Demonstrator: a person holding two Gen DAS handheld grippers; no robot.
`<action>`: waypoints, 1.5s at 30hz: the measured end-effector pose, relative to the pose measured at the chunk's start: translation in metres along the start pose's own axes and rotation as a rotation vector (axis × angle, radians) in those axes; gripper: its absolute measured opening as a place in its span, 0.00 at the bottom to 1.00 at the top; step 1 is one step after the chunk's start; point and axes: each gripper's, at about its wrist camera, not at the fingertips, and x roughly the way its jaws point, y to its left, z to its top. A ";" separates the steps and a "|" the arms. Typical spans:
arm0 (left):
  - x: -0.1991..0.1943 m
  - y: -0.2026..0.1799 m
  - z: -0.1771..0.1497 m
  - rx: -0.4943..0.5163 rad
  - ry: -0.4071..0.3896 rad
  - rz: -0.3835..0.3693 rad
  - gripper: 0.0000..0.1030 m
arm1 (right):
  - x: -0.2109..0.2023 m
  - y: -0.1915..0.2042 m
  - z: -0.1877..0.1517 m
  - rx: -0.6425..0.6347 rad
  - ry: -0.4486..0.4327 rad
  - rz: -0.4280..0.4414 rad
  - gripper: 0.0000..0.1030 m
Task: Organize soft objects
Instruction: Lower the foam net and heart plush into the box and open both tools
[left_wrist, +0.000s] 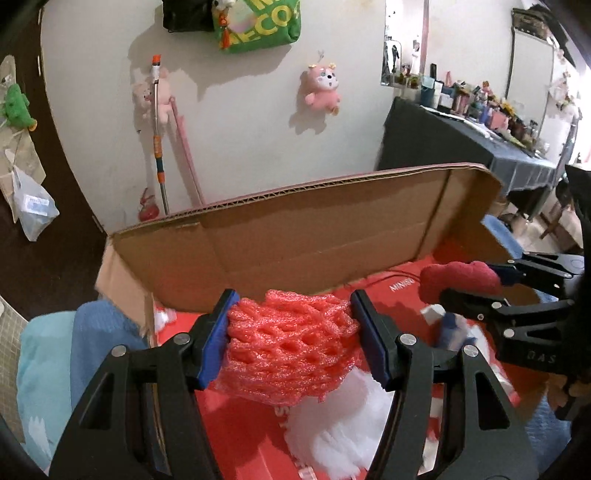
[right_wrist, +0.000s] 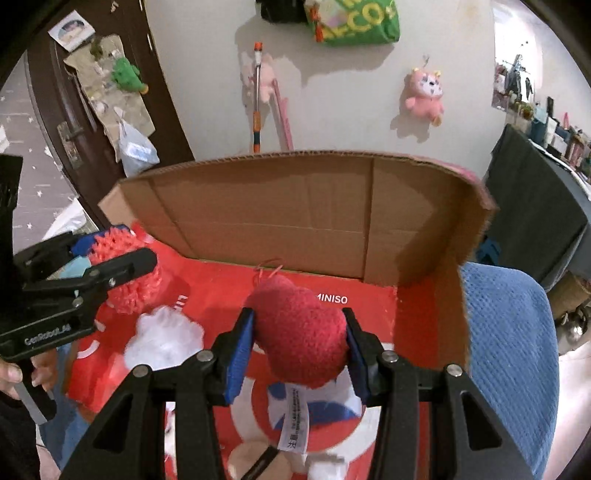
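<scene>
Open cardboard box with tall brown flaps standing at the back and right, floor covered by a red printed sheet marked MINISO

Inside the box: a clump of white fluffy stuffing lying on the red sheet toward the left, and further white and blue soft pieces lower down, blurred and partly hidden behind the fingers

Left claw closed on a pink foam net, blue pads pressed into both sides of the bunched mesh, held above the box interior over the white stuffing

Right claw closed on a red plush heart, pads squeezing it from both sides, a white sewn label hanging below and a thin red loop at the top; heart held over the middle of the box, just in front of the back flap

From the left wrist view, the right claw seen at the right edge with the red heart in its grip, over the right part of the box; from the right wrist view, the left claw at the left edge with the pink net, a hand around its handle

Blue knitted fabric draped just outside the right wall of the box

Behind, on the white wall, a pink plush toy hanging, well apart from the box
</scene>
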 end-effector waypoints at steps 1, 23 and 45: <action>0.005 0.000 0.001 0.000 0.007 0.003 0.59 | 0.005 0.000 0.003 -0.006 0.009 -0.004 0.47; 0.069 -0.003 -0.016 -0.016 0.167 0.027 0.59 | 0.068 -0.021 0.025 -0.118 0.258 -0.137 0.48; 0.077 0.005 -0.013 -0.018 0.169 0.015 0.63 | 0.078 -0.022 0.028 -0.139 0.316 -0.199 0.50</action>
